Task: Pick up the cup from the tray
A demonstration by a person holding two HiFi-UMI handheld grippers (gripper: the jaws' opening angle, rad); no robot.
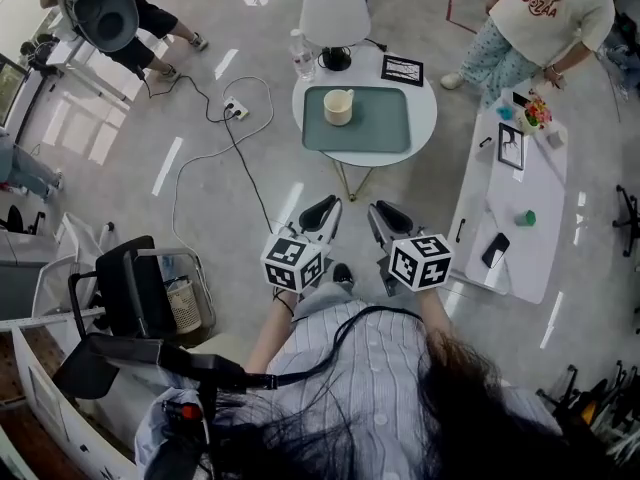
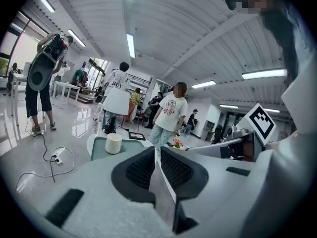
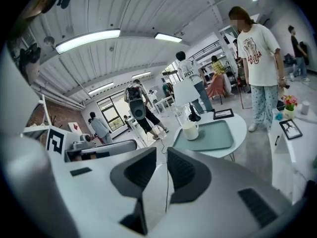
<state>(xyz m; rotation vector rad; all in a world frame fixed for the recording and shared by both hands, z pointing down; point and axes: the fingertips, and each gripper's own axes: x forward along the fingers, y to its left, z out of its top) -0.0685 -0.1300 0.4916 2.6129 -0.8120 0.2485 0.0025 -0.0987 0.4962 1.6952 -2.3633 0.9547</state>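
A cream cup [image 1: 339,106] with a handle stands upright at the left part of a green tray [image 1: 385,128] on a small round white table [image 1: 425,103]. Both grippers are held low in front of the person, well short of the table. My left gripper [image 1: 322,213] and right gripper [image 1: 385,218] point toward the tray, jaws together and holding nothing. In the left gripper view the cup [image 2: 113,143] sits far beyond the left gripper [image 2: 157,150]. The right gripper view shows the cup [image 3: 189,130] on the tray [image 3: 213,135] beyond the right gripper [image 3: 161,150].
On the round table behind the tray are a white lamp [image 1: 334,13], a clear bottle [image 1: 302,56] and a black picture frame [image 1: 402,70]. A long white table [image 1: 510,218] with small items stands at right, a person [image 1: 545,18] beside it. A cable [image 1: 215,148] lies on the floor at left.
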